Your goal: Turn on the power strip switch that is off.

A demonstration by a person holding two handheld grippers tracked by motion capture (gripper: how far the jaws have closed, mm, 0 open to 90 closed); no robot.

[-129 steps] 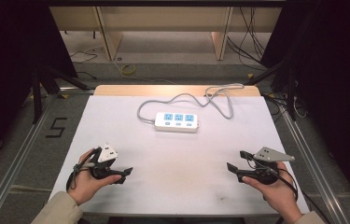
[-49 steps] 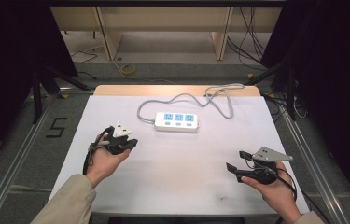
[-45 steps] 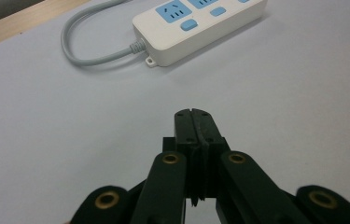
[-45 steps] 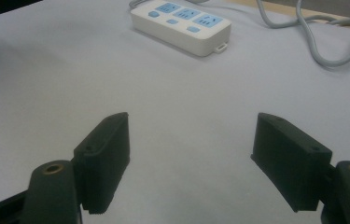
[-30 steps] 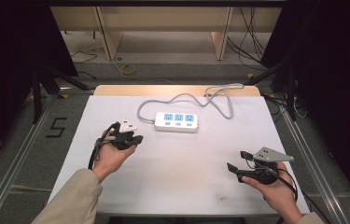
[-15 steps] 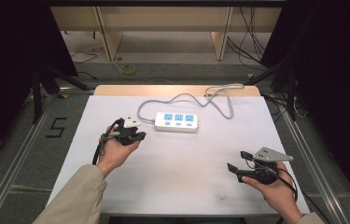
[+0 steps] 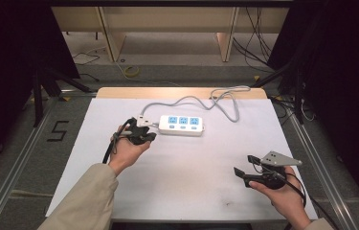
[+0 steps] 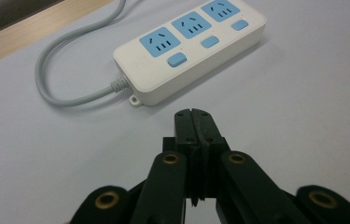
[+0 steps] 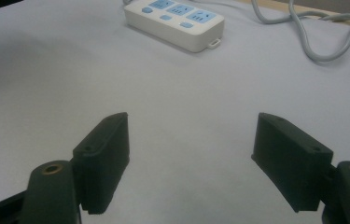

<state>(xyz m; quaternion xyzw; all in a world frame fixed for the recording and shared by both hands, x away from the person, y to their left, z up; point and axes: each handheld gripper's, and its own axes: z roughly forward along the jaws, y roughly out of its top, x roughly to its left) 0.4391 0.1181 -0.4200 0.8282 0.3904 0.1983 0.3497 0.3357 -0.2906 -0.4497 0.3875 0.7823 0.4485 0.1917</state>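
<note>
A white power strip (image 7: 182,125) with three blue sockets lies on the white table cover (image 7: 177,187), toward the far middle of the table, and its grey cord (image 7: 215,98) loops away over the far wooden edge, where its end is lost from sight. The left gripper (image 7: 141,135) sits just beside the strip's cord end; from the high view the hand (image 7: 128,151) and the gripper body cover the tips, so whether they touch the strip cannot be told there. In the left gripper view the two black jaws are pressed flat together with nothing between them, their tips (image 8: 195,116) a little short of the strip's (image 8: 189,46) small mounting tab and apart from it; the strip's far end is cut off by the top of that view. The right gripper (image 7: 246,166) rests low near the front right of the cover, well apart from the strip, held in the right hand (image 7: 282,194), with a grey three-cornered plate (image 7: 276,158) on top. In the right gripper view its jaws stand wide apart and empty over bare cover (image 9: 182,116), with the strip (image 9: 175,18) far off and partly cropped at the top.
</note>
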